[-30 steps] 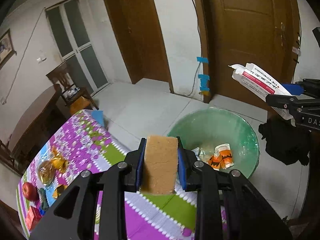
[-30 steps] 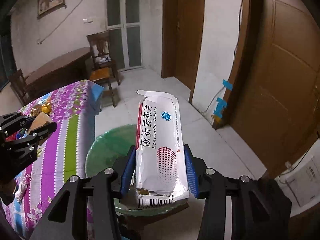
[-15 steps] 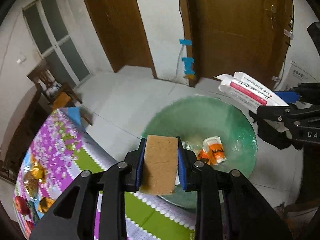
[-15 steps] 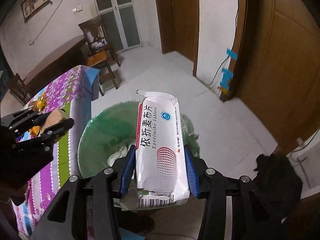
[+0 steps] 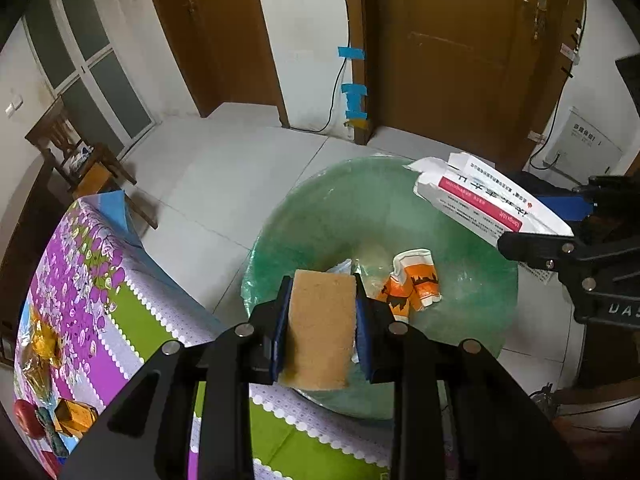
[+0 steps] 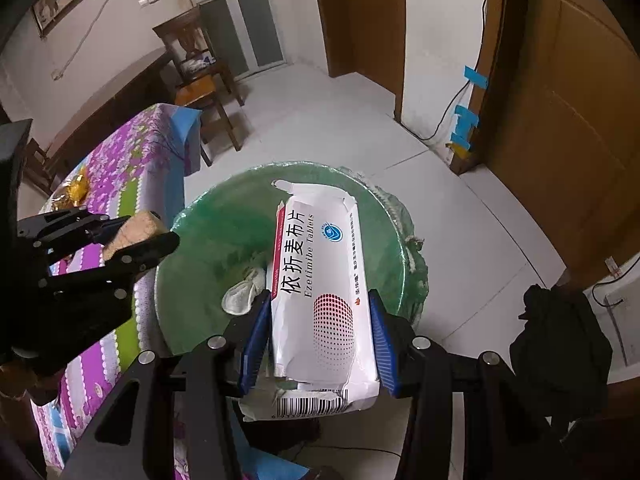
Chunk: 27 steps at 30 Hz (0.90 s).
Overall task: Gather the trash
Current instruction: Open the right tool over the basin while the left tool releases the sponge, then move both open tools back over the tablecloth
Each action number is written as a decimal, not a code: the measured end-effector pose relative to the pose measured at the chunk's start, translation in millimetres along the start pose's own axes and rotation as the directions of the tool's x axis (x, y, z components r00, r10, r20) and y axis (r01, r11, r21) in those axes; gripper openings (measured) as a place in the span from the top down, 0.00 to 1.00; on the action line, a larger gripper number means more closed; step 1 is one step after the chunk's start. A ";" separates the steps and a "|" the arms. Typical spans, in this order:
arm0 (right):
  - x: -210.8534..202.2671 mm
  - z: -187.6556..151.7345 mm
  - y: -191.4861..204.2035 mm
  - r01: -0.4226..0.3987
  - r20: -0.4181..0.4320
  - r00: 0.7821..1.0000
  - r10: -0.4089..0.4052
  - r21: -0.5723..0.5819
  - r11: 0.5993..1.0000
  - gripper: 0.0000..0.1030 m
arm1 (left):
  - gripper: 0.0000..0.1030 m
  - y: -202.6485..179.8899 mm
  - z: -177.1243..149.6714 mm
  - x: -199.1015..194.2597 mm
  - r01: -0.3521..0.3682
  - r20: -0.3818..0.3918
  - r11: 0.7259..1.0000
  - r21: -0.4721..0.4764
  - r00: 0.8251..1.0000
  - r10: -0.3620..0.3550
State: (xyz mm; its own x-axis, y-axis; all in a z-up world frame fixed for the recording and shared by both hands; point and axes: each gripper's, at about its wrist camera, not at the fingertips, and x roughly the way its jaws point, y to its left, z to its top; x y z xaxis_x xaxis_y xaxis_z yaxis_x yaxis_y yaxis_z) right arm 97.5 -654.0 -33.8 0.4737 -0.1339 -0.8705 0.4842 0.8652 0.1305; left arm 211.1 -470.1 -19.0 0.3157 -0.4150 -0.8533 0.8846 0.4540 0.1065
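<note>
My left gripper (image 5: 322, 322) has its jaws clamped on a tan sponge (image 5: 320, 332), poised over the near rim of the green bin (image 5: 328, 208). My right gripper (image 6: 318, 340) has its jaws clamped on a white tablet box (image 6: 316, 292), which juts out above the bin. A crumpled orange cup (image 5: 414, 282) lies inside, beside the flowered tabletop (image 5: 88, 280).

Bin (image 5: 472, 344) beside table (image 5: 132, 320); cup (image 5: 416, 282) inside, seemingly.
</note>
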 end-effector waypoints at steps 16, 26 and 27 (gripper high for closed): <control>12.9 2.9 1.3 0.001 0.011 1.000 -0.002 0.043 0.999 0.44 | 0.36 13.2 -3.1 0.4 -0.020 0.019 0.998 -0.060 1.000 0.021; -3.8 -6.5 11.2 0.053 0.114 0.992 -0.055 0.020 0.998 0.44 | 0.36 21.4 -22.4 -28.7 -0.093 0.074 0.992 -0.081 0.992 0.099; -6.9 -7.9 14.0 0.060 0.139 0.988 -0.061 0.015 0.998 0.44 | 0.36 22.9 -27.7 -33.5 -0.111 0.083 0.990 -0.088 0.989 0.118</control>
State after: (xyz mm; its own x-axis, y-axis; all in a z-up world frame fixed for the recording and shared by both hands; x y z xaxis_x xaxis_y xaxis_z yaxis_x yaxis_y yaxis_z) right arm 95.2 -637.1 -29.8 0.5409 -0.2523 -0.8024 0.5226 0.8483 0.0855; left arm 211.3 -423.9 -2.1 0.4457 -0.4225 -0.7892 0.8105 0.5647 0.1554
